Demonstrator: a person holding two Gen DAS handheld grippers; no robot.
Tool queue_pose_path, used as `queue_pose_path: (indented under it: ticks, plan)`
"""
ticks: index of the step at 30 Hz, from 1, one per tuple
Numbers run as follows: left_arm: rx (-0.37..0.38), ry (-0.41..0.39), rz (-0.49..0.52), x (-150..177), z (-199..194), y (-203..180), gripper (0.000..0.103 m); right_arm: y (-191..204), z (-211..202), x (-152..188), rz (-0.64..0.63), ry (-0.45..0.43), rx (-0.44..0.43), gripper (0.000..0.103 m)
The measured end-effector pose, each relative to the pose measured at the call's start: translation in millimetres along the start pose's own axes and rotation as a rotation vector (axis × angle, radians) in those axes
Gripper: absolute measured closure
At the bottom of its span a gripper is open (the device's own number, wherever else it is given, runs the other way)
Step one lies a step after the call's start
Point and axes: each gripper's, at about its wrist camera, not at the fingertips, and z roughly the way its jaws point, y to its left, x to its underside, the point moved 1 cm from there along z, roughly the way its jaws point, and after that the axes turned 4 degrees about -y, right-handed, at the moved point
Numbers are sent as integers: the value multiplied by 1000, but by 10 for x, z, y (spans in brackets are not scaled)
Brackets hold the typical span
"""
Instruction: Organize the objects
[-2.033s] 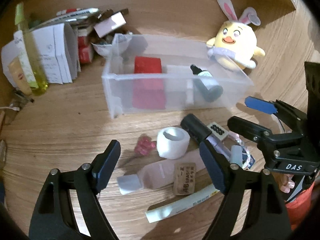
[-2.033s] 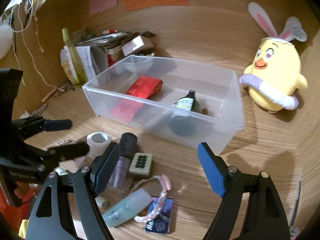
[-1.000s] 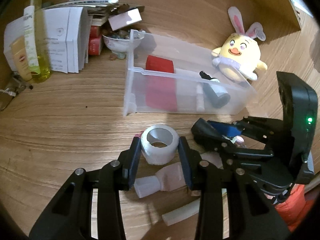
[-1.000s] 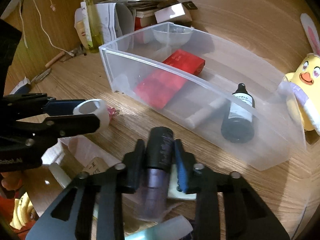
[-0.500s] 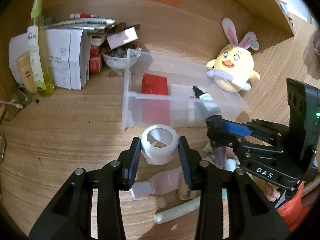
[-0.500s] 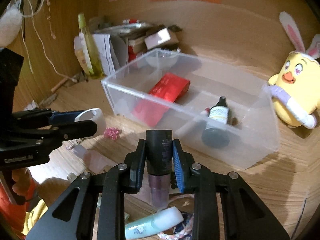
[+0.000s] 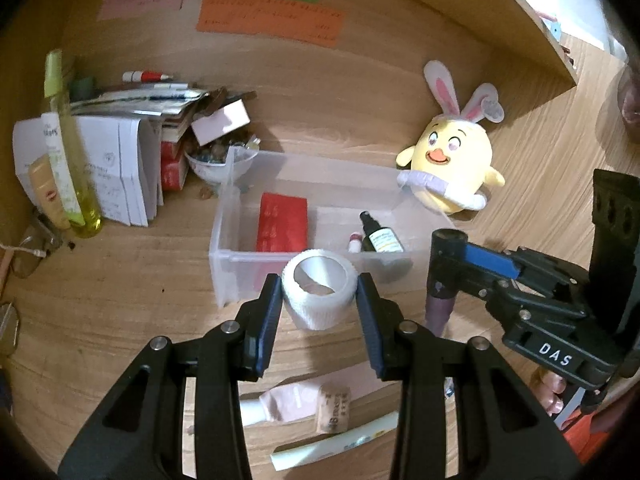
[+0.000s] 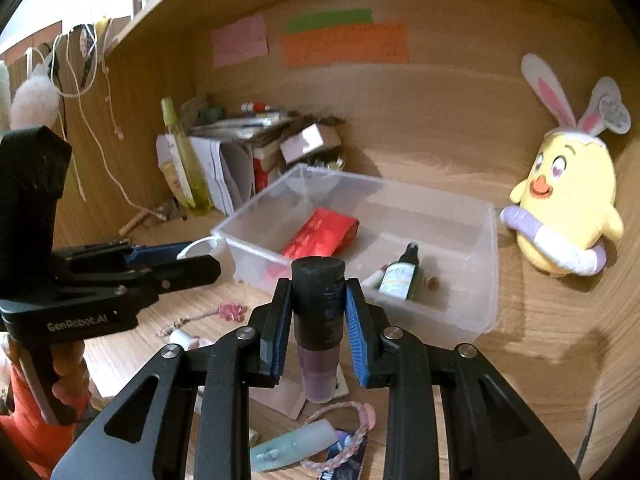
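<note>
We hold the left gripper (image 7: pixel 318 308) with its fingers (image 7: pixel 266 316) clamped on a white tape roll (image 7: pixel 319 295), one pad on each side of the roll, its open hole facing up toward the camera; the roll hangs clear of the wooden surface (image 7: pixel 100 304), just in front of the near wall of the clear plastic bin (image 7: pixel 224 256). Our right gripper (image 8: pixel 316 322) has its fingers (image 8: pixel 354 340) closed on a dark-capped bottle (image 8: pixel 318 312), upright, gripped at the black cap with its purple body hanging below; it too is lifted off the surface, in front of the bin.

Inside the bin lie a red packet (image 7: pixel 282 222) toward the left end, a small dark dropper bottle (image 7: pixel 380 236) toward the right and, beside it, a small white tube with a red tip (image 7: pixel 354 242).

On the surface below the grippers we see a pink tube (image 7: pixel 288 400), a cork-coloured label piece (image 7: pixel 334 408), a long white tube (image 7: pixel 340 446), a pale green tube (image 8: pixel 294 450) and a braided bracelet (image 8: pixel 348 436) lying on a small card.

A yellow chick plush with rabbit ears (image 7: pixel 450 168) sits just beyond the bin's right end; at the left stand a tall yellow-green bottle (image 7: pixel 66 156) and a stack of papers and boxes (image 7: pixel 128 160); coloured notes (image 7: pixel 272 20) are stuck on the back panel.
</note>
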Motion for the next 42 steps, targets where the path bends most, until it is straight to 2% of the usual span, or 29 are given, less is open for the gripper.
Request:
queue_pose_path:
  ticks: [16,22,33,42]
  plan:
    - [-8,-58,11,-340,74,-71,65,-277,-137,-401,-4,-103,80,79]
    - [-24,-63,31,-485,201,-103,65,-432,-44,-532,-8,-106,125,79]
    - [-41,10,43,-552,669,-142,65,-689,308,-411,-7,-23,200,79]
    - [-43,91,46,-477,1024,-143,65,-763,543,-222,-4,59,197,79]
